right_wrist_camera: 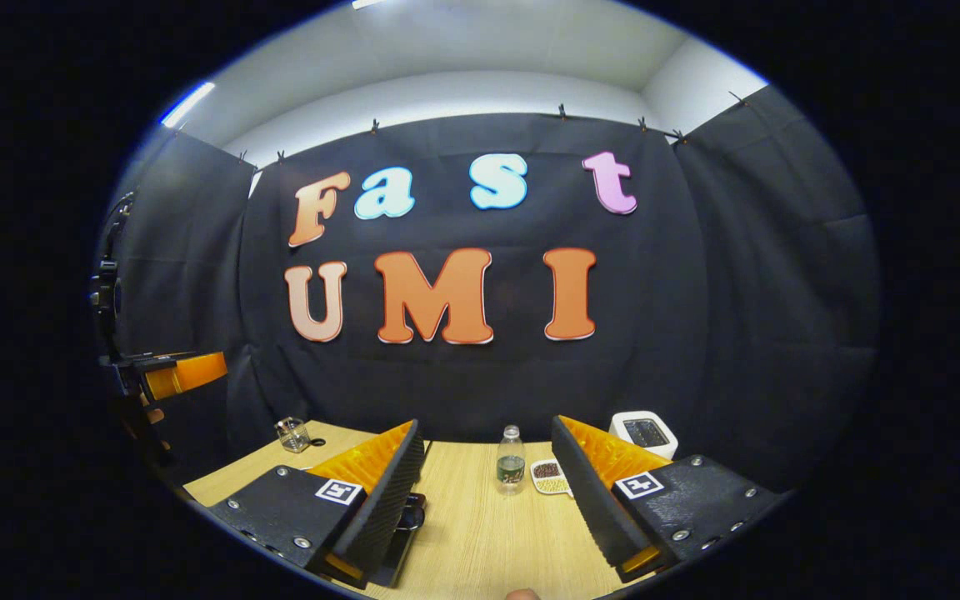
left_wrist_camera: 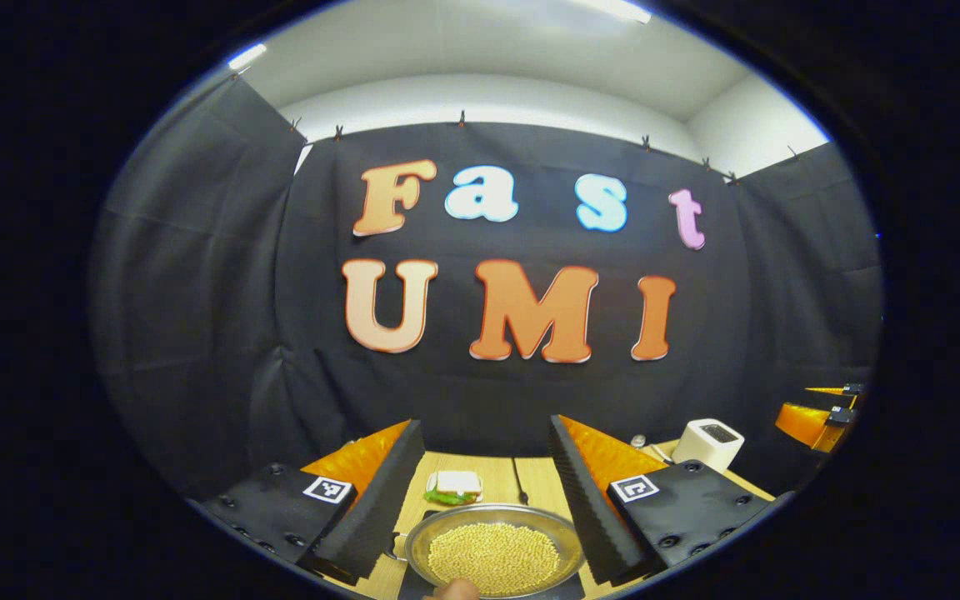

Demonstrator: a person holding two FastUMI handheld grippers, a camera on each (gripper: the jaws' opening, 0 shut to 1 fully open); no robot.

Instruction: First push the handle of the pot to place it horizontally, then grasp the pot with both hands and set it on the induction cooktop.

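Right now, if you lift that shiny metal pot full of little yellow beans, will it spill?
The shiny metal pot looks shallow and wide, so tilting it would probably spill beans. The small yellow beans are loose and heaped, so they would likely roll. It may feel heavy when full, and its smooth rim looks slippery.

In the left gripper view, the shallow silver metal pot of yellow beans (left_wrist_camera: 494, 552) is cut off at the bottom edge, and its handle cannot be made out. A dark flat slab under the pot (left_wrist_camera: 567, 587) shows as slivers. Behind the pot, a small sandwich-like item (left_wrist_camera: 454, 486) is too small to identify. In the right gripper view, a dark object (right_wrist_camera: 410, 514) is mostly hidden behind one finger.
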